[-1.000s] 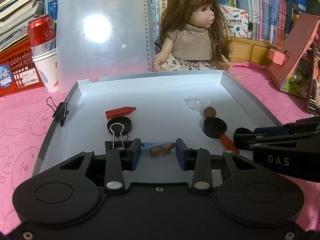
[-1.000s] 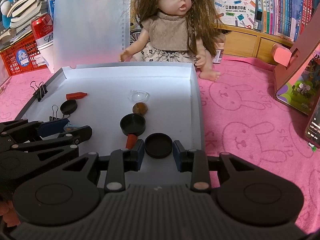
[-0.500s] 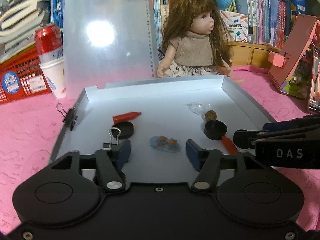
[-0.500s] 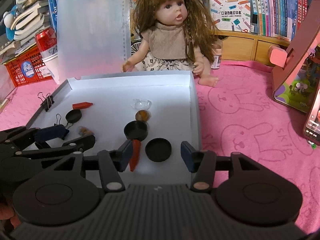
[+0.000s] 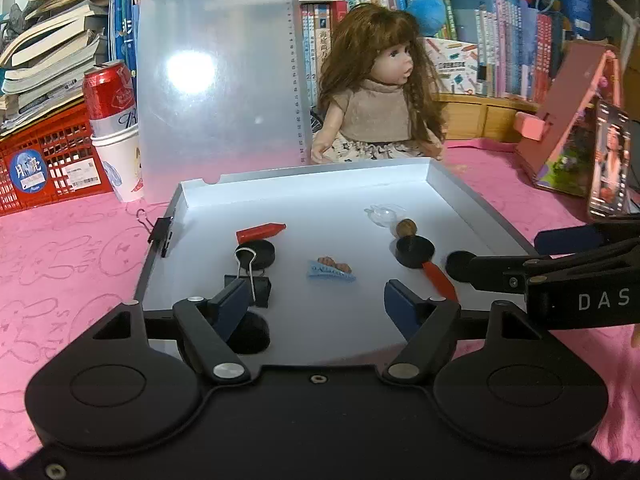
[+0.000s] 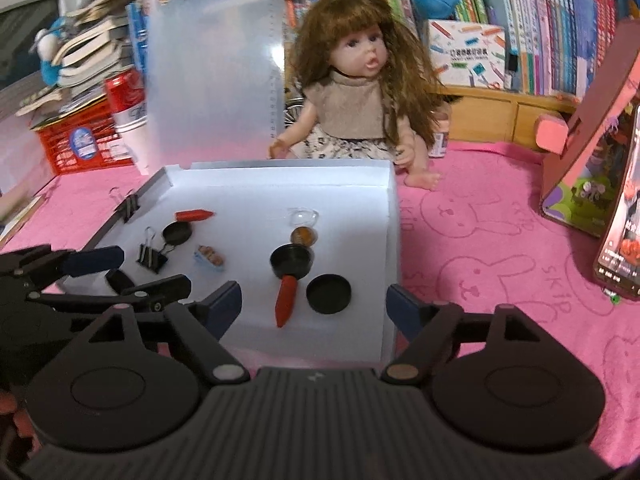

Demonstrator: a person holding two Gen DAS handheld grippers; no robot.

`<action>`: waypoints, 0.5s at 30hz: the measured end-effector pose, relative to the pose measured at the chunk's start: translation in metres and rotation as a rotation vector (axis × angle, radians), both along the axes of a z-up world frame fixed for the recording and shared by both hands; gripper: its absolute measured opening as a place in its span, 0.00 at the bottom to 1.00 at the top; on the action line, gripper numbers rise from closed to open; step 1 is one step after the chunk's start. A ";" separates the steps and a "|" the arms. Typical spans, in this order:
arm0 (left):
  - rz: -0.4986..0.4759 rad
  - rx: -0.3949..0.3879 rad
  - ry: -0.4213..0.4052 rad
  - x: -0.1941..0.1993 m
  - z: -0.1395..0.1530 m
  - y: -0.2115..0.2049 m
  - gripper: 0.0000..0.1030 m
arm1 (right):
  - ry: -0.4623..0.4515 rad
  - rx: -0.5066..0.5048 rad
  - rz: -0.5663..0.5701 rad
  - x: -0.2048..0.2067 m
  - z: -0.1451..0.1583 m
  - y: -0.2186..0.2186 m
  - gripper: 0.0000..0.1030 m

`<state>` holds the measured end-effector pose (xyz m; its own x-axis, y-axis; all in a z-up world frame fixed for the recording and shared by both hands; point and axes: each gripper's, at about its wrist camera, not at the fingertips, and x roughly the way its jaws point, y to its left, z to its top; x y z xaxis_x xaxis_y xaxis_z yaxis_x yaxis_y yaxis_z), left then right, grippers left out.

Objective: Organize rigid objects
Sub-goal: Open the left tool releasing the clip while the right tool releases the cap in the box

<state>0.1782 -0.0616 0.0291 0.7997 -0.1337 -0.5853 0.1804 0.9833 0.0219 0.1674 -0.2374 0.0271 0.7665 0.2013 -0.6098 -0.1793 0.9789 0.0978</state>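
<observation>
A white shallow tray (image 5: 472, 196) (image 6: 390, 216) lies on the pink cloth. In it lie a small blue toy (image 5: 331, 270) (image 6: 209, 257), a black binder clip (image 5: 250, 286) (image 6: 151, 254), two toy pans with red handles (image 5: 416, 252) (image 6: 291, 262) (image 5: 256, 251) (image 6: 177, 233), a black round lid (image 6: 329, 294), a walnut (image 5: 407, 227) (image 6: 303, 235) and a clear dome (image 5: 384, 213) (image 6: 303, 216). My left gripper (image 5: 316, 302) is open and empty above the tray's near edge. My right gripper (image 6: 314, 306) is open and empty above the lid and the tray's near right corner.
A doll (image 5: 384, 100) (image 6: 356, 92) sits behind the tray. A translucent clipboard (image 5: 216, 80), a red can on a cup (image 5: 110, 100), a red crate (image 5: 44, 156), books, a pink cardboard house (image 5: 568, 120) and a phone (image 6: 624, 240) stand around. Another binder clip (image 5: 162, 232) grips the tray's left rim.
Both grippers have opened wide and pulled back and up from the tray. The left has let go of the blue toy, the right of the black lid; both lie in the tray.
</observation>
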 end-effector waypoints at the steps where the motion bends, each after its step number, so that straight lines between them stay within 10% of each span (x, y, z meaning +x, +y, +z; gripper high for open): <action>1: -0.003 -0.003 -0.001 -0.004 0.002 0.002 0.72 | -0.005 -0.002 0.006 -0.004 0.000 0.000 0.85; 15: -0.027 -0.050 0.015 -0.052 0.012 0.023 0.73 | -0.137 0.019 0.107 -0.069 0.005 0.003 0.87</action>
